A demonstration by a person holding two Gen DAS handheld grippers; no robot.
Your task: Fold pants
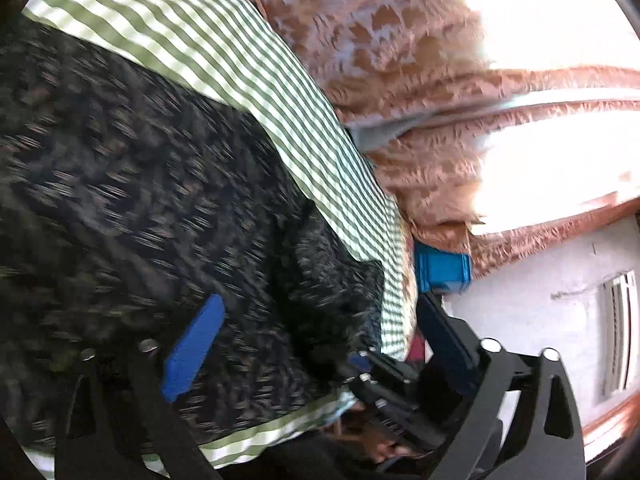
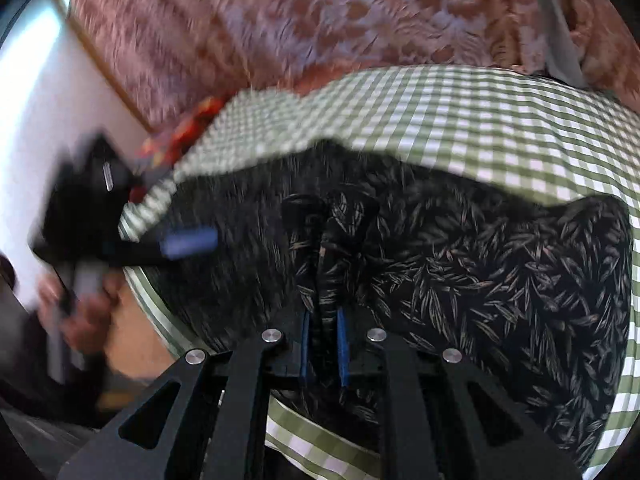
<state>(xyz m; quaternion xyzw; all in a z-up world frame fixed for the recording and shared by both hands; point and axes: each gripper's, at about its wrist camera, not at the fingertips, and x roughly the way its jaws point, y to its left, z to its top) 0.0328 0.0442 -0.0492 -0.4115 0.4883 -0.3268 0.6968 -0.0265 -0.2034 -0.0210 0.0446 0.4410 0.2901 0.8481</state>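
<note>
The pants [image 2: 460, 264] are black with a pale leaf print and lie on a green-and-white checked cloth [image 2: 460, 112]. My right gripper [image 2: 323, 320] is shut on a pinched fold of the pants, held between its blue pads. The left wrist view is motion-blurred; there the pants [image 1: 140, 200] fill the left half. My left gripper [image 1: 320, 332] is open, its blue fingers [image 1: 192, 348] spread wide over the pants' edge, holding nothing. The left gripper also shows blurred at the left of the right wrist view [image 2: 168, 244]. The right gripper shows at the bottom of the left wrist view [image 1: 384, 384].
A rust-coloured patterned curtain [image 2: 320, 20] hangs behind the cloth. A blue box [image 1: 442, 268] sits past the cloth's edge by a white wall [image 1: 540, 280]. A red patterned fabric [image 2: 188, 128] lies at the cloth's far left corner. The window glare [image 1: 560, 8] is bright.
</note>
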